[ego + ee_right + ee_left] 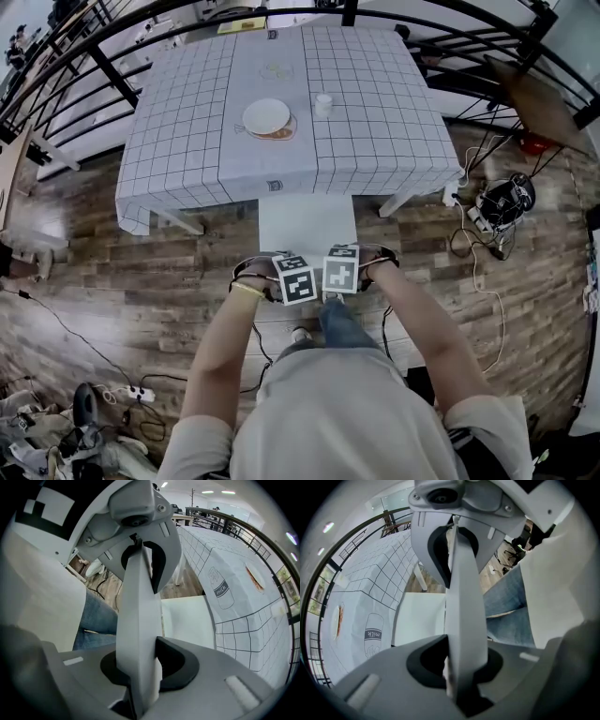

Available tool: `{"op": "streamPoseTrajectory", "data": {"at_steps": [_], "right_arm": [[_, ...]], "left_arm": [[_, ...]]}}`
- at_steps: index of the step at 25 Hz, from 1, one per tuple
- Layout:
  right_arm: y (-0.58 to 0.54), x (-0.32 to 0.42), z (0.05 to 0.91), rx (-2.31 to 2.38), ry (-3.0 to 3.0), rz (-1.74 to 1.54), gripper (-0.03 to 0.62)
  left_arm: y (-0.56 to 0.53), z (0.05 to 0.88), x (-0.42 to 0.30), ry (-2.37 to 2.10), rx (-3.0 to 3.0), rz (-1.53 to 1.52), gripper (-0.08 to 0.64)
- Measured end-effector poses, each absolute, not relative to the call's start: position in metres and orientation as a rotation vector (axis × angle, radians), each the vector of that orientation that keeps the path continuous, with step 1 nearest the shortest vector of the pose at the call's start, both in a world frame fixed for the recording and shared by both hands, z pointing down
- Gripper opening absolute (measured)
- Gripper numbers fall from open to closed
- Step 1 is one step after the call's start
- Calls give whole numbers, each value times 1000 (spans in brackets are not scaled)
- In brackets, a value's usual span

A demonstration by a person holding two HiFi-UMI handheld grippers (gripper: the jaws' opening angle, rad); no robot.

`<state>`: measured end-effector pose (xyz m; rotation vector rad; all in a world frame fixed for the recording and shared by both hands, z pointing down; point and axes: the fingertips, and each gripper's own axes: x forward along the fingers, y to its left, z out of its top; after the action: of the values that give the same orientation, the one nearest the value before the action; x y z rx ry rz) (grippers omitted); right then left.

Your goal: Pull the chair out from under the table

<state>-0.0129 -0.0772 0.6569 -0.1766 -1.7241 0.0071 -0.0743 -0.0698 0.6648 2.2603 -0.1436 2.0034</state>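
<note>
Since the left gripper (295,279) and right gripper (340,272) both clamp the chair (307,225) back, I'd guess that's for dragging it out evenly.

The table (187,141) is set at 12 o'clock in the head view, and a railing (112,56) is curved behind it from 9 round to 3 o'clock. Near the table's middle a plate (267,117) is laid, and a cup (322,105) is stood just beside it at 2 o'clock. The chair (307,225) is placed at the table's 6 o'clock edge, its seat reaching up to that edge. At the chair's own 6 o'clock end, the left gripper (296,281) and right gripper (340,272) are held side by side, each clamped on the chair's back. On the floor (141,281), a power strip (141,394) is laid at 8 o'clock of the chair, and cables (478,244) are spread at 3 o'clock.
</note>
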Motion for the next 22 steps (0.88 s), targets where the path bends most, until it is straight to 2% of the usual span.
{"op": "streamPoseTrajectory", "data": {"at_steps": [22], "right_arm": [[-16, -2, 658, -175, -1716, 6, 81]], "left_arm": [[-8, 665, -64, -149, 2255, 1986, 81]]}}
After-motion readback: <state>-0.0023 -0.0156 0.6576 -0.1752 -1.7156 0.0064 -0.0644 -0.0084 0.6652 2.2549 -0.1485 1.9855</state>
